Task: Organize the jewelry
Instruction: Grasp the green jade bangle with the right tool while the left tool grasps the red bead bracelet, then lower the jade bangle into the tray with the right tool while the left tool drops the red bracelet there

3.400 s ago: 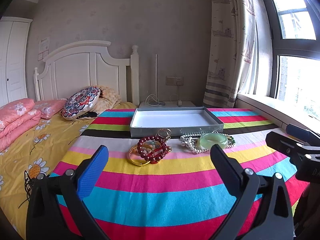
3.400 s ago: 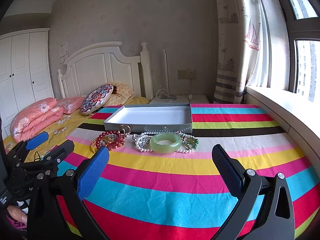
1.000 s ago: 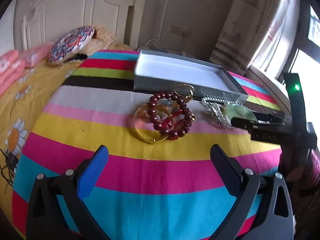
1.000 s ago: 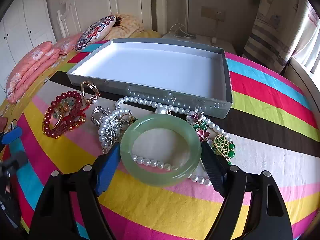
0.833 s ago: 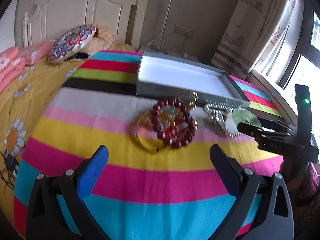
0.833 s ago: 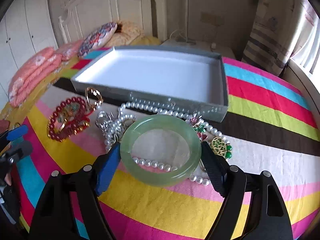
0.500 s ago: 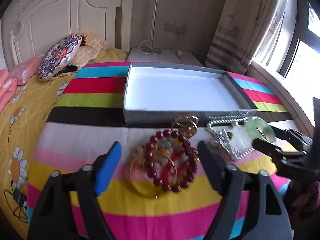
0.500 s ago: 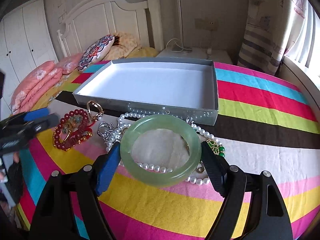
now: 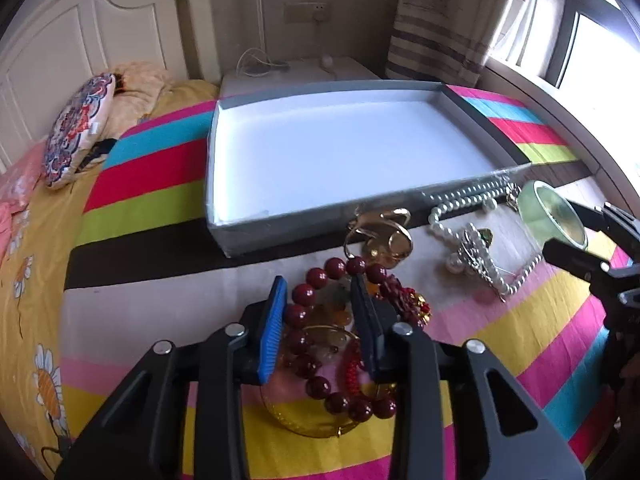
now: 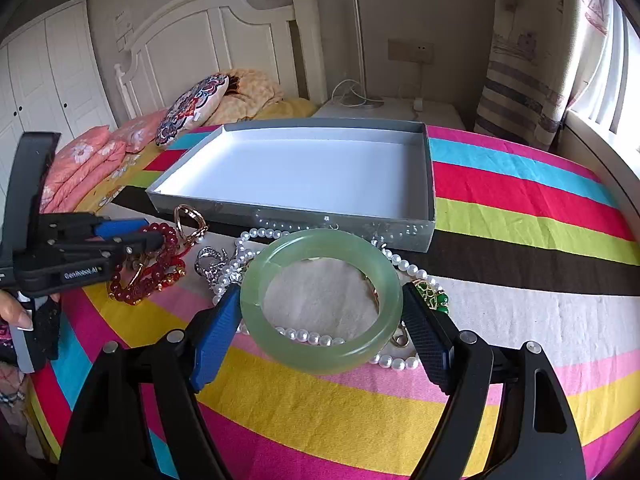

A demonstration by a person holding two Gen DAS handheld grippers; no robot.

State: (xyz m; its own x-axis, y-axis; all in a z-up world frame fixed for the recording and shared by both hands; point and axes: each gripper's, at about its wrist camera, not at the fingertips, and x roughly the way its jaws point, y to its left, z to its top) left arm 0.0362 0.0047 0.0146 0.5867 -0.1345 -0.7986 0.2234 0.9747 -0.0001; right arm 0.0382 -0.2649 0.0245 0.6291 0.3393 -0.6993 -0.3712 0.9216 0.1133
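Two grippers work over a striped cloth (image 10: 520, 208) on the bed. The left gripper (image 9: 320, 312) has just been closing, and its narrowed jaws now straddle one side of the dark red bead bracelet (image 9: 344, 396), with beads between the blue pad and the black one; whether the pads already press on the beads I cannot tell. The right gripper (image 10: 320, 316) holds the pale green bangle (image 10: 320, 300) across its width, pads against the outer rim on both sides, jaws wide. Beneath the bangle lies a pearl necklace (image 10: 308, 336), beside a green pendant (image 10: 432, 292). Just behind the jewelry sits the grey tray (image 10: 304, 220), its white floor bare.
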